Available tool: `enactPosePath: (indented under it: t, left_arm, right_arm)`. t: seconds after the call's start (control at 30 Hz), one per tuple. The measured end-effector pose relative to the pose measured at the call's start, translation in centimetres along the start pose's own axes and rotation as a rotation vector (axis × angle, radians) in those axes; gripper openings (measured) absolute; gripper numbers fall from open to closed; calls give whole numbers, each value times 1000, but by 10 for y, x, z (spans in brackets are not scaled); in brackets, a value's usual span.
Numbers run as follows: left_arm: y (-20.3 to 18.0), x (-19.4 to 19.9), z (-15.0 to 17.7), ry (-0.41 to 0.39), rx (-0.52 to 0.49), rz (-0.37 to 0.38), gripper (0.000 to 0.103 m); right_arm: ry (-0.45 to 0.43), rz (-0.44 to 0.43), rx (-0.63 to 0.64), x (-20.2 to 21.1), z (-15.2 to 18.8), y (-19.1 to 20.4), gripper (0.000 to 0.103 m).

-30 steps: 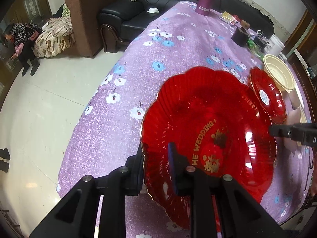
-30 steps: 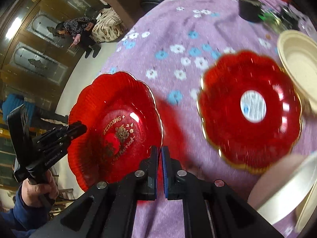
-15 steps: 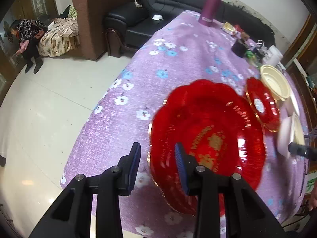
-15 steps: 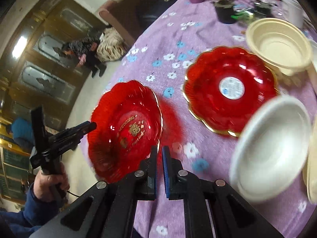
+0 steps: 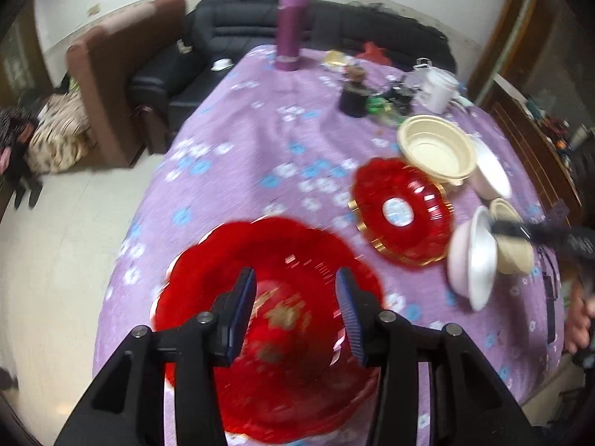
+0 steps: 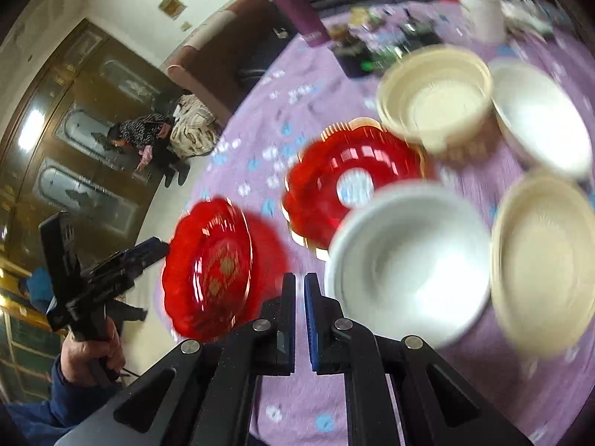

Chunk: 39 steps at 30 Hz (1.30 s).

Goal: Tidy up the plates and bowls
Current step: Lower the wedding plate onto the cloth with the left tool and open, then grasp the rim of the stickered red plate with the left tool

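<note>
The left gripper [image 5: 293,308] has just been opening; its jaws stand apart above the red plate [image 5: 275,319], which lies free at the table's [image 5: 241,148] near edge. The right gripper [image 6: 300,297] is closed with nothing between its pads; a second red plate [image 6: 334,186] and the bowls [image 6: 409,260] sit toward the right edge.

Probably a home living room, black sofa [image 5: 238,37], brown armchair [image 5: 111,74], floral purple tablecloth [image 5: 260,141], ornate wooden doors [image 6: 74,119]

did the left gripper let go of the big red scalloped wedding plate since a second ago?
Yes. The left gripper clamped the big red scalloped plate's rim; its jaws have just been opening and it has backed off, plate lying on the purple floral tablecloth.
</note>
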State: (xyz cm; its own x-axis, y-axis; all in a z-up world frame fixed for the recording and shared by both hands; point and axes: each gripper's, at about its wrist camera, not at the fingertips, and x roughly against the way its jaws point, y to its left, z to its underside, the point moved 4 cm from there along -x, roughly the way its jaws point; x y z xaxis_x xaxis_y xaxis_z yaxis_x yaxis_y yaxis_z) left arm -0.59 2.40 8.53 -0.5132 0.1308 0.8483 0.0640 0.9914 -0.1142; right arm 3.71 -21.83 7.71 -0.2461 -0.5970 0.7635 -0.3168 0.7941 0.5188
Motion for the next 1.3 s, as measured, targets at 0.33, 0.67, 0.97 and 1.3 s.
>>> enactPosePath:
  t: [0.33, 0.67, 0.97, 1.3]
  left_arm:
    - [-28, -15, -5, 31, -66, 29, 44]
    - [-48, -37, -35, 50, -124, 41, 44]
    - [-48, -77, -55, 121, -105, 59, 44]
    - [-42, -132, -69, 226, -55, 59, 44]
  right_arm:
    - [68, 42, -94, -42, -18, -42, 8]
    - [3, 30, -122, -14, -26, -49, 8]
    - [19, 100, -197, -20, -31, -84, 8]
    - [39, 133, -266, -33, -30, -106, 13]
